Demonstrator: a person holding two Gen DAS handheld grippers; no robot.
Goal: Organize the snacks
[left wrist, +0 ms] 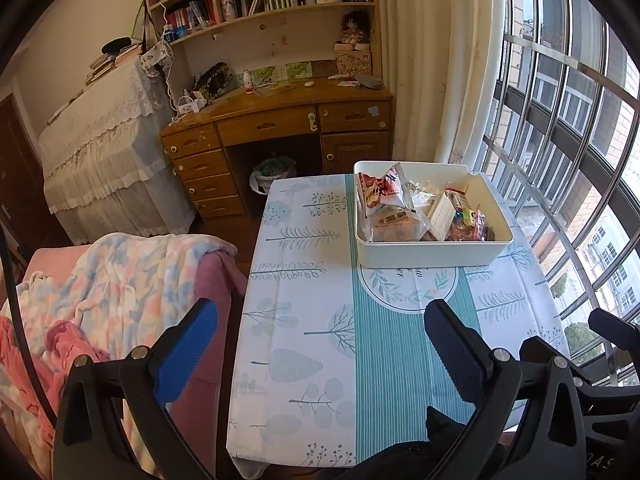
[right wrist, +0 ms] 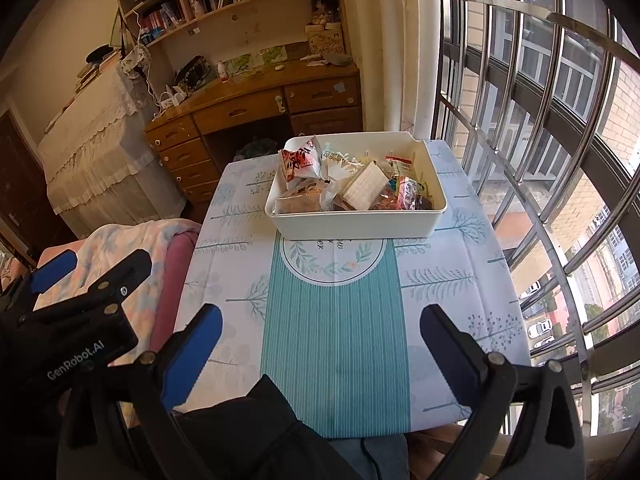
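Over the near table edge: left gripper (left wrist: 320, 344) and right gripper (right wrist: 320, 340) both hover with fingers spread wide, nothing between them. Far end of the tablecloth (right wrist: 332, 320): white bin (right wrist: 356, 224) packed with snacks (right wrist: 352, 188), red-white bag (left wrist: 380, 192) leaning at its left. Bin well ahead of both fingertips.

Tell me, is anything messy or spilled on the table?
Nothing is spilled. The snacks are all inside the white bin, just heaped loosely, with a red packet leaning against the bin's left wall and poking above the rim. The tablecloth lies flat.
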